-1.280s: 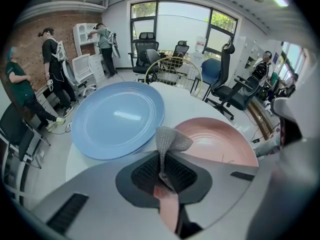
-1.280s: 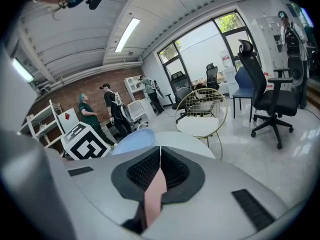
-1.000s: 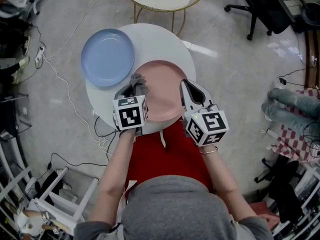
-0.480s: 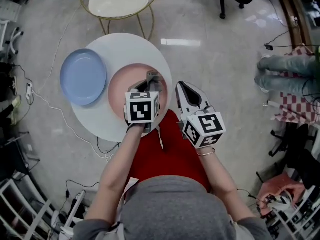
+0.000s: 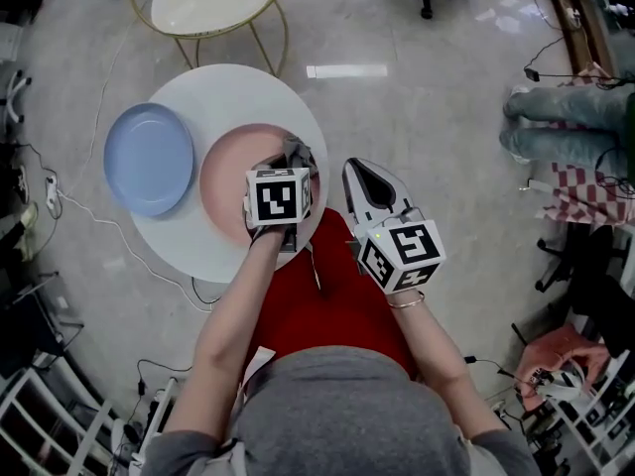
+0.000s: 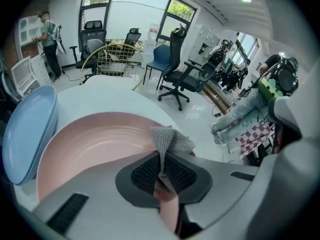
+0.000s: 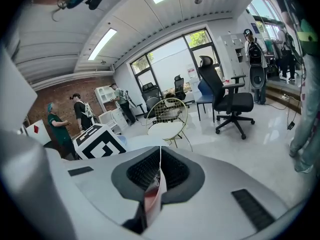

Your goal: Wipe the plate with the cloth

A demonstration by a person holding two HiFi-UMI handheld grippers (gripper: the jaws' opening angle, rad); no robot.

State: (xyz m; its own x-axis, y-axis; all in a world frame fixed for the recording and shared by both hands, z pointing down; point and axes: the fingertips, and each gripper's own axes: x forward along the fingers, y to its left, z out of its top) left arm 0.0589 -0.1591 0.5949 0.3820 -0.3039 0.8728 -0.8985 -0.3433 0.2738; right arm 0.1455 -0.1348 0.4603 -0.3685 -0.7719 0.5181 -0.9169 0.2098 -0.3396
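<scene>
A pink plate (image 5: 236, 181) lies on the round white table (image 5: 203, 236), and it fills the lower left of the left gripper view (image 6: 90, 144). My left gripper (image 5: 293, 164) is over the plate's right part, shut on a grey cloth (image 5: 296, 153). The cloth (image 6: 169, 140) sticks up from between the jaws (image 6: 162, 170) against the plate's right rim. My right gripper (image 5: 359, 174) hangs beyond the table's right edge, above the floor. Its jaws (image 7: 160, 171) are shut with nothing between them.
A blue plate (image 5: 149, 159) lies left of the pink one, partly over the table's left rim. A gold-framed chair (image 5: 208, 3) stands behind the table. Office chairs and a person's legs (image 5: 561, 117) are off to the right. Cables run over the floor at left.
My left gripper has carried the cloth across the pink plate, from its left rim to its right side. The right gripper has come off the plate's right edge and now sits beyond the table.
</scene>
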